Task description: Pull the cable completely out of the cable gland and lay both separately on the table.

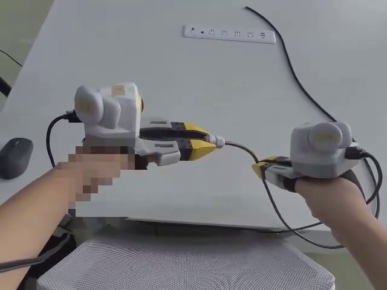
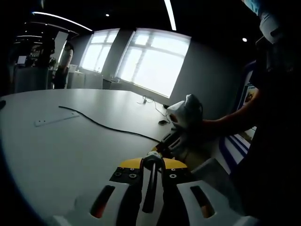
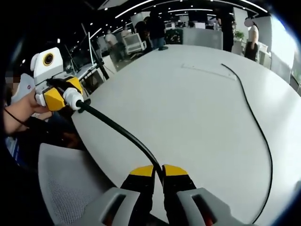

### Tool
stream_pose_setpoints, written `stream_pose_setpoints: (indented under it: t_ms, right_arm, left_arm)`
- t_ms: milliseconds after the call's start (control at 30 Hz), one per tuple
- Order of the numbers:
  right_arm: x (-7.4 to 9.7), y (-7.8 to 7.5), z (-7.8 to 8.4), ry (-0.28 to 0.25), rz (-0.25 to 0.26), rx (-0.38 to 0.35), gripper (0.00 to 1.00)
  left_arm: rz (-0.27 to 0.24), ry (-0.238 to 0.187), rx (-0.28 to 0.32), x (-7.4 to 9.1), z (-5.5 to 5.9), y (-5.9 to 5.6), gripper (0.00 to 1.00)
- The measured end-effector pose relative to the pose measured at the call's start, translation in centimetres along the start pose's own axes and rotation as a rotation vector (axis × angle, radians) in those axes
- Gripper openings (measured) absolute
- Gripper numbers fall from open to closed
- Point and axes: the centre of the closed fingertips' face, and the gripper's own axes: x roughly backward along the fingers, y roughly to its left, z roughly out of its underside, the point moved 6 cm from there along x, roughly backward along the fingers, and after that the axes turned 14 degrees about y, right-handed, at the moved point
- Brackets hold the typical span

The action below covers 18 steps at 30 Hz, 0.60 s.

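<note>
White table (image 1: 181, 78) lay below as the left gripper (image 1: 208, 144), clenched on a small pale gland (image 1: 216, 141), held it in the air, a black cable (image 1: 239, 148) running out of the gland's mouth across to the right gripper (image 1: 261, 168), which was clamped on that cable nearby.

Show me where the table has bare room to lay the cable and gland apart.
The widest bare patch of the table lies between the power strip and the near edge, left of the black cord. Tighter beside the mouse and along that cord.
</note>
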Motion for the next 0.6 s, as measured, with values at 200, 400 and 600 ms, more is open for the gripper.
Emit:
stream_pose_setpoints:
  t_ms: [200, 400, 600]
  right_arm:
    - [0.2, 0.1, 0.0, 0.0, 0.022, 0.043, 0.02]
    - [1.2, 0.6, -0.8, -0.045, 0.05, 0.142, 0.09]
    - [4.0, 3.1, -3.8, -0.164, 0.074, 0.341, 0.22]
  left_arm:
    - [-0.004, -0.005, 0.002, 0.0, -0.1, 0.1, 0.15]
    - [-0.018, -0.01, 0.003, 0.3, -0.2, 0.4, 0.15]
    - [-0.031, -0.008, 0.013, 0.6, 0.0, 0.6, 0.15]
